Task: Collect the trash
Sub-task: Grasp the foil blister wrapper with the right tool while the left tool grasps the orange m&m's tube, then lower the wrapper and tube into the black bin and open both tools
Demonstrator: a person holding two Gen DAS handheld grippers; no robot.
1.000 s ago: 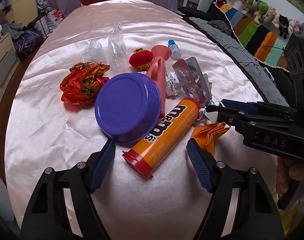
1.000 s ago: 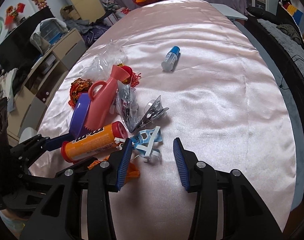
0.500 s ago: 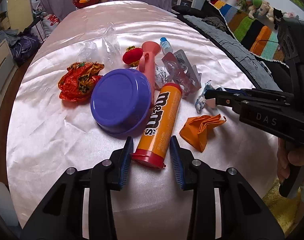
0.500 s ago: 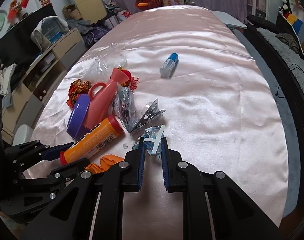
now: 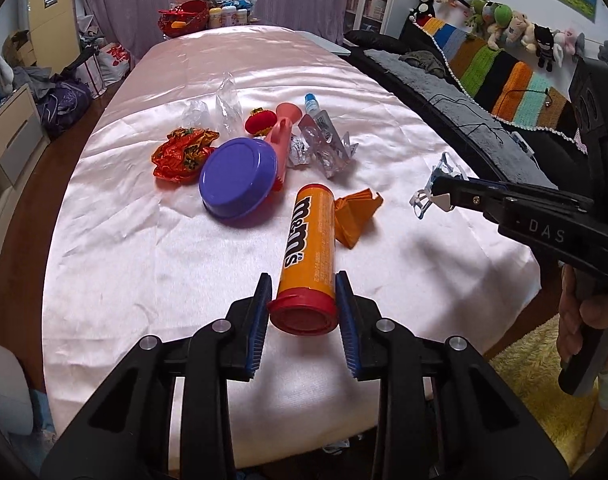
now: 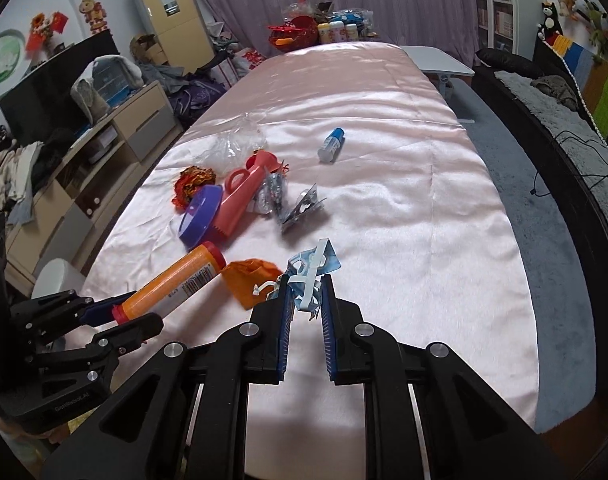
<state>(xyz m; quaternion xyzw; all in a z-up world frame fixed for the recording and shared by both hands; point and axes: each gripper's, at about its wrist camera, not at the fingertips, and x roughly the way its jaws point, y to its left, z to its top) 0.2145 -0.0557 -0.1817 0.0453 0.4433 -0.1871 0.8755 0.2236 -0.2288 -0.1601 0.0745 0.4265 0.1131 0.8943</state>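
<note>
An orange M&M's tube [image 5: 309,232] with a red cap is lifted off the pink satin table [image 5: 144,260]. My left gripper [image 5: 304,280] is closing on its cap end, and the pads press both sides. My right gripper [image 6: 305,280] is shut on a blue-and-white plastic packaging scrap [image 6: 313,260], held clear of the cloth. In the left wrist view the right gripper [image 5: 439,192] reaches in from the right with the scrap [image 5: 423,200] at its tip. A crumpled orange paper [image 5: 353,214] lies just past the tube.
A purple bowl [image 5: 236,178], a pink scoop [image 5: 282,132], a red-gold wrapper [image 5: 182,152], foil blister packs [image 5: 323,144], clear plastic [image 5: 228,106] and a small blue-capped bottle [image 5: 311,102] lie mid-table. A red basket [image 5: 182,20] stands at the far end. A dark sofa [image 5: 443,92] runs along the right.
Both grippers closed, the left on the tube and the right on the plastic scrap. Both then rose and drew back toward the near edge with what they hold.
</note>
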